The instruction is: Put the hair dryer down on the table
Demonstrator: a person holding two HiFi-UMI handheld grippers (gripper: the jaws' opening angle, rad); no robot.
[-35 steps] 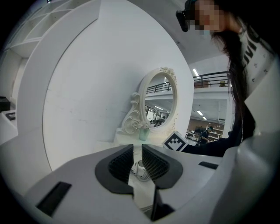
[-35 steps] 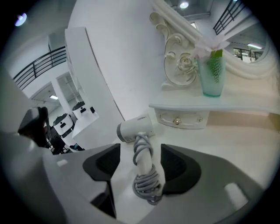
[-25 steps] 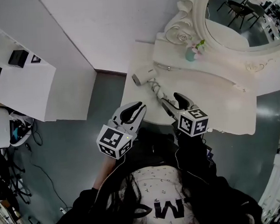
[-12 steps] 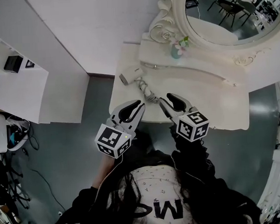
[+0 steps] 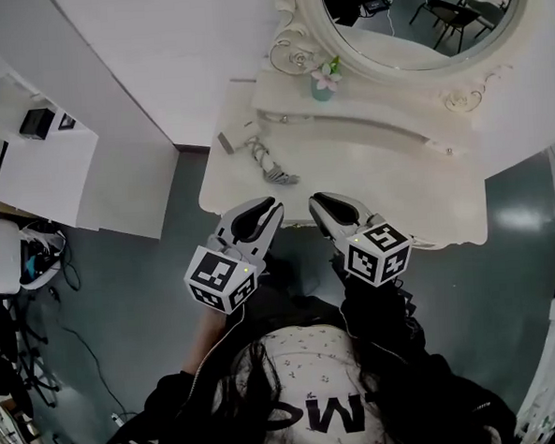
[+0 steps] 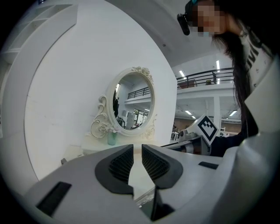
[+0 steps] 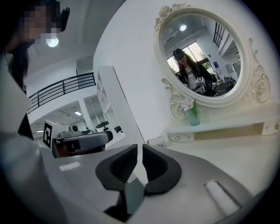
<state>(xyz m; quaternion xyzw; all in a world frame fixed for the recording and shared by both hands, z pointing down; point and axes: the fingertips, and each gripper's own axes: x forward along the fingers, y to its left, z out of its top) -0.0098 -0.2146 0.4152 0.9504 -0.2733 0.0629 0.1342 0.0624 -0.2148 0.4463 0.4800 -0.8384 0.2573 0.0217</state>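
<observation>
At the back left corner of the white bench [image 5: 378, 177] lies the hair dryer [image 5: 238, 137], flat on the top, with its cord [image 5: 269, 165] looped on the surface just beside it. Neither gripper touches it; both hang over the front edge, well apart from it.

On the raised ledge [image 5: 365, 117] under the oval mirror [image 5: 415, 16] stands a small green vase [image 5: 321, 90], upright, with a pale pink flower [image 5: 326, 73] in it. Nothing else can be made out in the vase.

Left gripper [image 5: 275, 204]: jaws drawn to a narrow slit, nothing between them; its own view shows only the bench top past the gap. Right gripper [image 5: 316, 201]: jaws closing, already down to a narrow slit, also with nothing between them.

Off to the left, a white shelf unit [image 5: 39, 156] holds a small dark box [image 5: 37, 116] in one compartment; the other small things there are too tiny to tell.
</observation>
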